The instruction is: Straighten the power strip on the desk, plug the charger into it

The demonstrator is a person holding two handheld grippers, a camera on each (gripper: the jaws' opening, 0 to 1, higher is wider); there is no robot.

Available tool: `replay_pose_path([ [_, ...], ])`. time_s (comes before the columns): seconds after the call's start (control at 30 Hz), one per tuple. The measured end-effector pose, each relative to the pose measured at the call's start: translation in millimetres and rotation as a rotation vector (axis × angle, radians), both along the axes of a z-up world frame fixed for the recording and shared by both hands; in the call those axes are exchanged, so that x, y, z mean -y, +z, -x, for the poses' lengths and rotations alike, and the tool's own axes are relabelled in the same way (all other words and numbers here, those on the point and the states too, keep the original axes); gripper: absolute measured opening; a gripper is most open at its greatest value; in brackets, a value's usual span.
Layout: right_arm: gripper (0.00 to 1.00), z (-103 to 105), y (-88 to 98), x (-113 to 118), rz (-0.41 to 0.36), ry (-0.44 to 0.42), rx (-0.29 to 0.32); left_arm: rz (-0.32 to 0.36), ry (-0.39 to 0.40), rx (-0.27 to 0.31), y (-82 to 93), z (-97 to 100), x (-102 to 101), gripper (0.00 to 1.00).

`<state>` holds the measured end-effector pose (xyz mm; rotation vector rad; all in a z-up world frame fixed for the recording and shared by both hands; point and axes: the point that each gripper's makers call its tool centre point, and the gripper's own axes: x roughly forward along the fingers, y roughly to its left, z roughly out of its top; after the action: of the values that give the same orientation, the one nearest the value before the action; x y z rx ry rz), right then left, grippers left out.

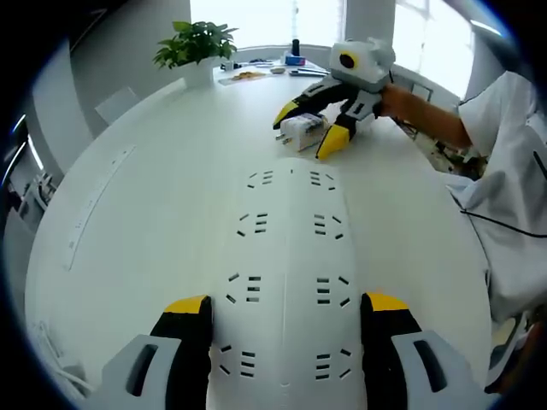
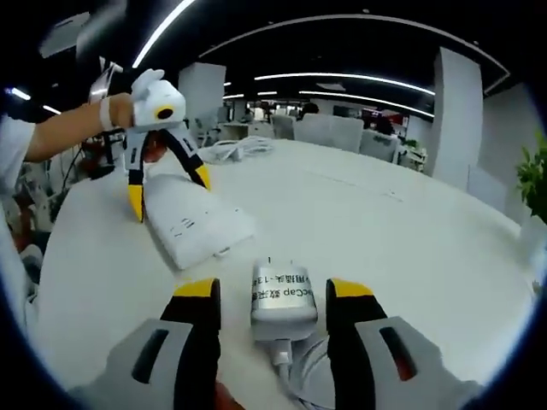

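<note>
White desk runs through an open office, a potted plant at its far edge near the windows.

At the left gripper, the two yellow-tipped jaws stand apart on either side of the power strip, one flanking each long edge; whether the pads touch the casing I cannot tell. The strip runs from 6 o'clock straight up toward 12 in the left gripper view, sockets upward, lying flat on the desk.

At the right gripper, the jaws are spread wide with the charger lying between them, unclamped, gaps visible on both sides. Its label faces up, its prongs point toward 12 o'clock, and its white cable trails back toward 6. In the right gripper view the strip sits at about 10 o'clock from the charger, near but apart, set at an angle to the prongs.

Judging from this, the strip looks roughly squared up and the charger is not yet lifted. The risks: closing on the charger off-centre could twist it, so the prongs meet the sockets askew; the cable could drag and pull it out of line; and if the left jaws are not bracing the strip, the push of insertion could slide the light casing across the smooth desk.
</note>
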<state>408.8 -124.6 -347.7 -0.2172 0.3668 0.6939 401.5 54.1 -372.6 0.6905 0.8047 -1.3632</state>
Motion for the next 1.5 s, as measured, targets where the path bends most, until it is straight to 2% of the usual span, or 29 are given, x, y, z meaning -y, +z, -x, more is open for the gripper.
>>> replay_pose_path([
  [0.23,0.40,-10.5,-7.8,8.8,-0.035,-0.050,-0.001,0.000,-0.001,0.000,0.0,-0.2,-0.3,0.72],
  [0.37,0.41,-10.5,-6.5,7.7,-0.058,-0.051,0.000,0.000,-0.002,0.000,0.1,-0.5,-0.5,0.72],
  [0.6,0.29,-12.3,-8.1,8.9,-0.060,-0.066,0.012,-0.008,-0.003,0.001,0.1,-0.7,-0.4,0.72],
  [1.07,0.29,-8.2,-3.7,8.6,-0.081,-0.046,0.053,-0.011,-0.006,0.001,-0.2,0.4,0.1,0.72],
  [1.1,0.29,-8.0,-3.7,8.7,-0.089,-0.044,0.045,-0.012,-0.007,0.001,-0.2,0.6,0.1,0.72],
  [1.17,0.29,-4.8,-3.8,3.8,-0.166,-0.036,-0.014,-0.012,-0.007,0.001,-0.2,0.7,0.2,0.72],
  [1.2,0.29,-5.0,-2.8,3.7,-0.176,-0.034,-0.019,-0.012,-0.007,0.001,-0.2,0.8,0.2,0.72],
  [1.43,0.29,-6.4,-0.5,4.9,-0.159,-0.047,-0.018,0.002,0.003,0.001,-0.2,1.0,0.6,0.72],
  [1.47,0.29,-4.5,-0.5,4.3,-0.157,-0.045,-0.034,0.006,0.006,0.001,-0.1,0.9,0.8,0.72],
  [1.5,0.28,-0.2,-1.8,3.1,-0.167,-0.057,-0.081,0.008,0.008,0.001,-0.1,0.8,0.9,0.72],
])
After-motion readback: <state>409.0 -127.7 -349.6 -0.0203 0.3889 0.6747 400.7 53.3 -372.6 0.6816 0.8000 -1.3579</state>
